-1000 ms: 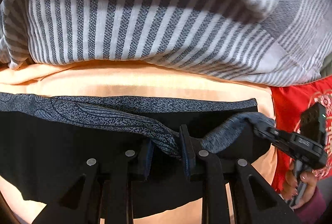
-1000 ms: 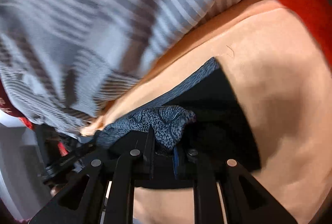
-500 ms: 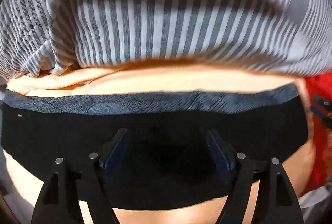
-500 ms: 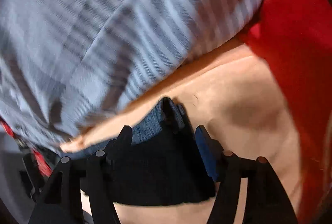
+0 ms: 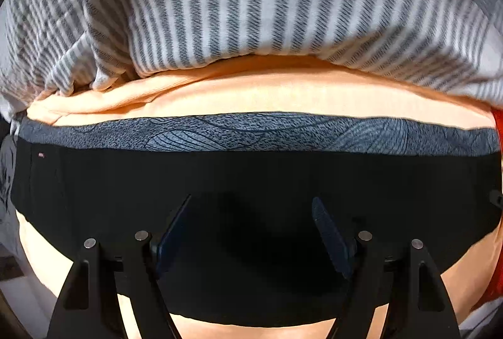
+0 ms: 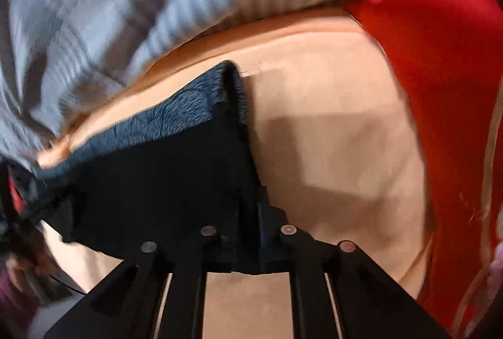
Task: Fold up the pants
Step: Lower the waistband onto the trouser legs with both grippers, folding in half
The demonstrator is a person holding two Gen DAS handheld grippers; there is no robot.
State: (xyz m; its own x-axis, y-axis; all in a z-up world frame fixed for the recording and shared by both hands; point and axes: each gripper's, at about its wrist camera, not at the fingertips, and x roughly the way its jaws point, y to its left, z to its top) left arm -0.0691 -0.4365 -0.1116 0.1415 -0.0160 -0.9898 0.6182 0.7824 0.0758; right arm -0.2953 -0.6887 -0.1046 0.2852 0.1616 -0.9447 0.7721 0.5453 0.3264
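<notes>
- Left wrist view: the left gripper point(image 5: 251, 232) stands wide apart, pointing down over the black pants point(image 5: 251, 181), nothing pinched between its fingers. The pants lie flat on peach cloth point(image 5: 283, 93); their grey patterned waistband point(image 5: 251, 131) runs ahead of the fingertips, striped fabric point(image 5: 251, 8) beyond.
- Right wrist view, blurred: the right gripper point(image 6: 248, 213) is closing, its fingers nearly together over the pants' edge point(image 6: 176, 181); whether they pinch it, I cannot tell. Red cloth point(image 6: 440, 71) lies to its right.
</notes>
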